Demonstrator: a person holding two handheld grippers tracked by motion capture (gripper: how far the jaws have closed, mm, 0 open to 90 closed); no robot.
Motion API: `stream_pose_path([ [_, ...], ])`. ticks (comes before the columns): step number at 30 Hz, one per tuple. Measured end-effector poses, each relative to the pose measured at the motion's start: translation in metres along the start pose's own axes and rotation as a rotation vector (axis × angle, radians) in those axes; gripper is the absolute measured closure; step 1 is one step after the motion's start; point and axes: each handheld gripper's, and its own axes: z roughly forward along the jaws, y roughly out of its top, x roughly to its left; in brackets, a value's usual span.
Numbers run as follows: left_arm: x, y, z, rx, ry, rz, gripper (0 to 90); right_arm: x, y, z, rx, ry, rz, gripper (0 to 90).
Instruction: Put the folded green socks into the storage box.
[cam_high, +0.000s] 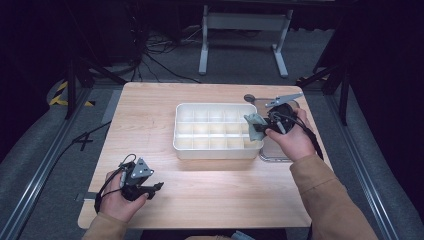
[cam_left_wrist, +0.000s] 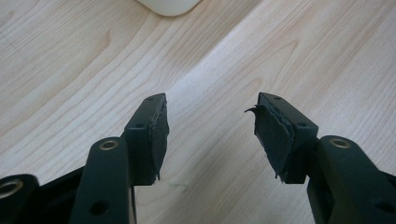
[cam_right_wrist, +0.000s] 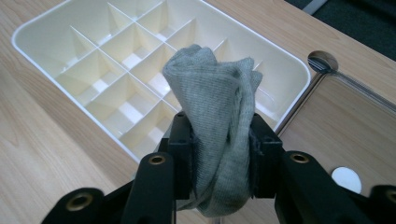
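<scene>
The right gripper is pinching a bunched grey knitted cloth between its two black jaws — in the right gripper view the fabric is bulging up above the pads and hanging down below them, so the jaws are clamping it from both sides. In the high view the cloth is hanging over the right end of the white plastic divided tray, just above its rightmost compartments; whether it is touching the tray wall cannot be told. The tray is sitting in the middle of the light wooden table, its small square compartments looking bare. Just beside the tray's right edge a clear flat rectangular lid with a metal-looking rim is lying on the table, and a small white round disc is showing near its corner.

The left gripper is resting low over the near left part of the table, well apart from the tray — its jaws are standing apart with nothing between them, only bare wood grain beneath
</scene>
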Motion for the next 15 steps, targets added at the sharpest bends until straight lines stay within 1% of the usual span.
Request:
stream_pose_path([
  [2,0.0,-0.004,-0.002,0.0,0.006,-0.013,45.2,-0.002,0.003,0.004,0.019,-0.004,-0.011,67.2],
  [3,0.001,-0.006,-0.004,-0.002,0.011,-0.015,45.2,-0.002,0.004,0.007,0.05,-0.004,0.011,67.1],
  [4,0.001,-0.007,-0.005,-0.008,0.017,-0.016,45.3,-0.003,0.005,0.011,0.074,-0.023,-0.003,67.1],
  [5,0.0,-0.009,-0.007,-0.014,0.018,-0.018,45.7,-0.004,0.006,0.013,0.078,-0.026,-0.011,67.2],
  [6,0.0,-0.01,-0.009,-0.009,0.019,-0.016,45.9,-0.004,0.007,0.017,0.087,-0.018,-0.022,67.2],
  [7,0.0,-0.011,-0.01,-0.017,0.024,-0.014,46.0,-0.003,0.007,0.02,0.096,-0.015,-0.026,67.2],
  [9,0.0,-0.012,-0.01,-0.017,0.024,-0.021,45.9,-0.003,0.009,0.025,0.107,-0.015,-0.046,67.2],
  [10,0.0,-0.014,-0.012,-0.015,0.036,-0.016,46.0,-0.002,0.01,0.028,0.12,-0.024,-0.068,67.3],
  [11,0.0,-0.014,-0.012,-0.015,0.036,-0.016,45.9,-0.002,0.01,0.028,0.12,-0.024,-0.068,67.3],
  [12,0.0,-0.016,-0.012,-0.018,0.031,-0.029,45.9,-0.002,0.011,0.031,0.128,-0.025,-0.085,67.2],
  [15,0.0,-0.02,-0.015,-0.009,0.039,-0.036,45.9,-0.004,0.016,0.037,0.163,-0.028,-0.145,67.2],
])
